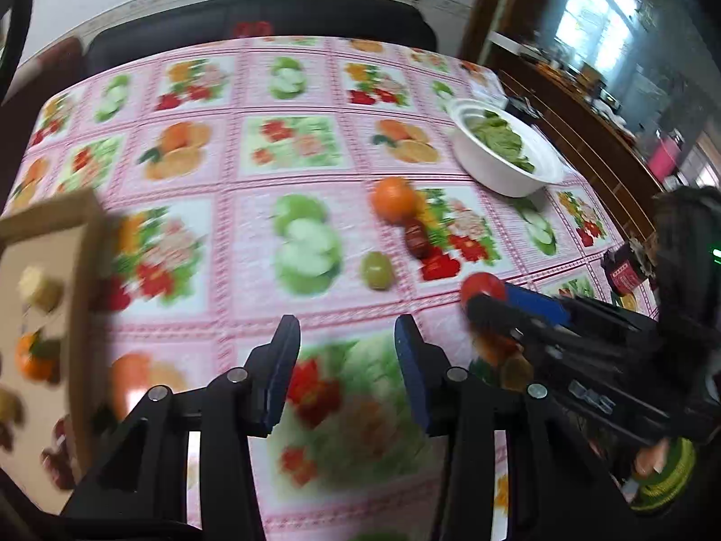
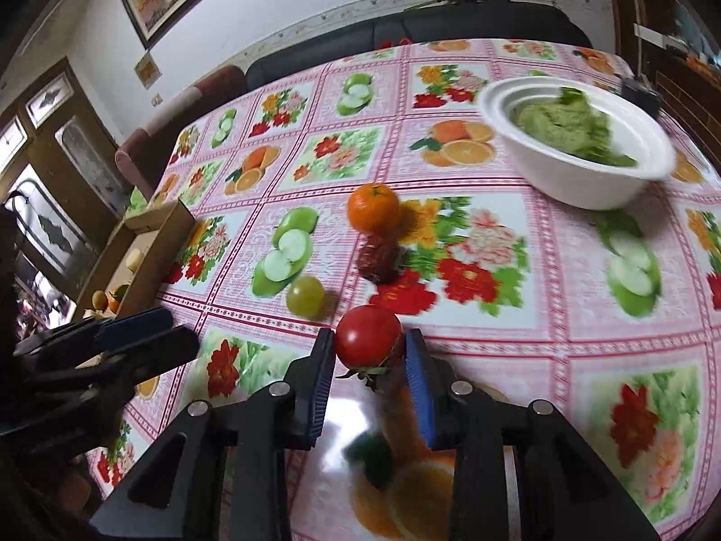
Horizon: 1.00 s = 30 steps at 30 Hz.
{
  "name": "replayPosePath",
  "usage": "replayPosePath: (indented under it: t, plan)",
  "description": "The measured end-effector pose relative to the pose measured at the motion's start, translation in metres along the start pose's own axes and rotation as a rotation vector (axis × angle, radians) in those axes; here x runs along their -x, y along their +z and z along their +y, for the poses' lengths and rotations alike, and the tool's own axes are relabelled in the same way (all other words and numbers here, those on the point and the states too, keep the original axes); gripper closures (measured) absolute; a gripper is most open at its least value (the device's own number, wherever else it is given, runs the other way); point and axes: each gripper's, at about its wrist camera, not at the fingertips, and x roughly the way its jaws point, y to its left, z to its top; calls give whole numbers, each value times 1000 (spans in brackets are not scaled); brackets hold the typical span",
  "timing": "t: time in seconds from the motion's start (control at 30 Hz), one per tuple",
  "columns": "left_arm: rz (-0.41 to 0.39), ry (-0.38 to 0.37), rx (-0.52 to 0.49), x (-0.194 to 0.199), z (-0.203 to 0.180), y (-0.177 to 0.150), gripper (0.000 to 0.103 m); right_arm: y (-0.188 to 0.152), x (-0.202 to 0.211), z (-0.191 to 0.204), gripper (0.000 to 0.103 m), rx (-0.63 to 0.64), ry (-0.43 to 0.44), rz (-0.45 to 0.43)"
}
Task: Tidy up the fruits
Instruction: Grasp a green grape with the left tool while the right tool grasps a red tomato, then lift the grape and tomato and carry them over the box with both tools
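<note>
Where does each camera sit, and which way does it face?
Left wrist: on the left gripper, angled down at the table; its empty fingers, box at left, right gripper at right.
Right wrist: on the right gripper, angled down; fingers around the tomato, left gripper at left.
Shared: tomato, orange, grape, bowl.

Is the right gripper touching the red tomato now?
Touching. In the right wrist view, the right gripper has both blue pads pressed against the sides of the tomato, no gap visible.
</note>
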Motion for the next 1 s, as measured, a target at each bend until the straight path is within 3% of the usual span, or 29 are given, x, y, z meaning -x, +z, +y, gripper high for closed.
replayPosePath:
  t: [0.17,0.4,0.47,0.57,1.0]
  plan:
    - [19,-10,-14,-34,-14,20,62,-9,30,-23,70,-65,3,-34]
    - [9,96,-50,-54,-15,31,61,-21,53,-38,70,-112,36,-48]
    - [19,112,-49,-57,-7,23,68,-22,56,-39,70,-119,49,-53]
    - [-8,94,-45,-50,2,16,84,-21,62,-38,70,-117,59,-68]
    - [-1,41,-47,-52,0,19,85,-30,68,-22,70,-104,111,-79]
